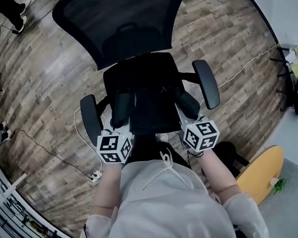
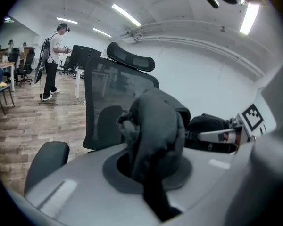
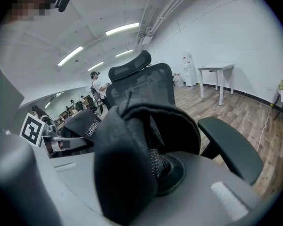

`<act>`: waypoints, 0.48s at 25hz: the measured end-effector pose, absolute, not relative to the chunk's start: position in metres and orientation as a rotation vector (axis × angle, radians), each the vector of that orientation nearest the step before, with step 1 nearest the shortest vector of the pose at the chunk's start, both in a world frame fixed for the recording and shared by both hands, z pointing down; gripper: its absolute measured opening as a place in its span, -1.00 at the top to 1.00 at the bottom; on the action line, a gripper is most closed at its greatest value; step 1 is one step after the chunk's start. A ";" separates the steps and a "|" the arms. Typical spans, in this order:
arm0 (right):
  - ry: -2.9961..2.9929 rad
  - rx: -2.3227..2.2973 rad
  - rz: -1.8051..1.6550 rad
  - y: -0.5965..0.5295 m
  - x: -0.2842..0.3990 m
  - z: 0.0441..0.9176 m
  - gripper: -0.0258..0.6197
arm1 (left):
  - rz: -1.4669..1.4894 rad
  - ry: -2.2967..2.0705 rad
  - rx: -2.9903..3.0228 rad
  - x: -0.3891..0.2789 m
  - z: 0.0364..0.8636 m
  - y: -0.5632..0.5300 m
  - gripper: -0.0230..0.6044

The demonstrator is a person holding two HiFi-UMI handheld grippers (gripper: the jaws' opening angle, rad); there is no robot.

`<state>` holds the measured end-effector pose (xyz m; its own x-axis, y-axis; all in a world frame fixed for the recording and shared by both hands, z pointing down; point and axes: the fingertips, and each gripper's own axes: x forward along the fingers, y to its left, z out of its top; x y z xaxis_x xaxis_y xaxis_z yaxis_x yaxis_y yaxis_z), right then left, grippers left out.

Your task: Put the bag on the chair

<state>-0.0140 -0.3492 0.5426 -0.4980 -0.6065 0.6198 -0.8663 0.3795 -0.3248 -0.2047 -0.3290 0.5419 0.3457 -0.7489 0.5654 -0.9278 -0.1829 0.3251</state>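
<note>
Wood floor (image 1: 49, 78), white cable (image 1: 248, 66), armrests (image 1: 206, 83) flanking bag (image 1: 149, 110)

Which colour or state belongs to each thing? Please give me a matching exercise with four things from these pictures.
Things:
1. bag
2. backrest
3. cable
4. board

Colour or state:
A. yellow
B. black mesh
C. held by the left gripper and the right gripper
D. white

Pairs: 1-C, 2-B, 3-D, 4-A
</note>
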 end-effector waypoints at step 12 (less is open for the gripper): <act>-2.131 1.258 0.899 -0.412 -0.034 0.651 0.83 | 0.431 -1.411 1.839 -0.225 0.654 -0.388 0.84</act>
